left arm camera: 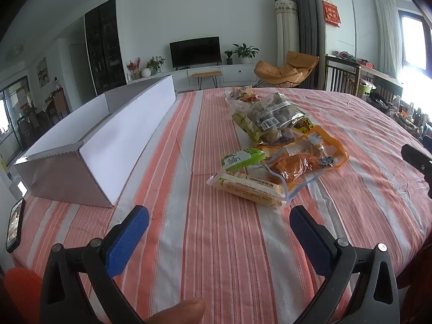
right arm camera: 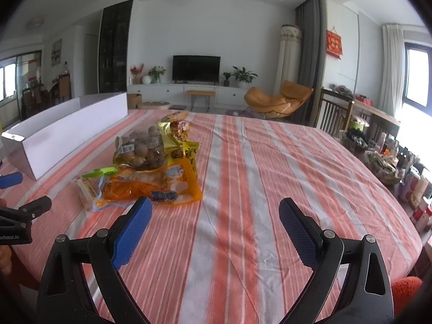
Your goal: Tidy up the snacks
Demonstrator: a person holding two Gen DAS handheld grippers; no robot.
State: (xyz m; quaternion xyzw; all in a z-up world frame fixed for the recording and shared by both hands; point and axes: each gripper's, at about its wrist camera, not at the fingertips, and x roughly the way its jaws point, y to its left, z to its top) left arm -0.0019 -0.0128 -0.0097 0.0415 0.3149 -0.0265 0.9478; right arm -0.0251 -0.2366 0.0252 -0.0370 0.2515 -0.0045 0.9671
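A heap of snack packs lies on the striped tablecloth (left arm camera: 216,243): a cracker bar (left arm camera: 247,193), a green-labelled pack (left arm camera: 243,158), an orange pouch (left arm camera: 305,159) and a clear bag of walnuts (left arm camera: 278,116). A long white cardboard box (left arm camera: 118,140) stands open-topped to their left. My left gripper (left arm camera: 218,218) is open just short of the cracker bar, nothing between its blue pads. In the right wrist view my right gripper (right arm camera: 214,210) is open, with the orange pouch (right arm camera: 151,186) by its left finger and the walnut bag (right arm camera: 140,145) and the box (right arm camera: 67,132) beyond.
A phone (left arm camera: 14,225) lies at the table's left edge. More small packets (right arm camera: 176,125) sit behind the walnuts. Chairs and a cluttered side table (right arm camera: 378,145) stand past the right edge. A thumb (left arm camera: 183,311) shows under the left gripper.
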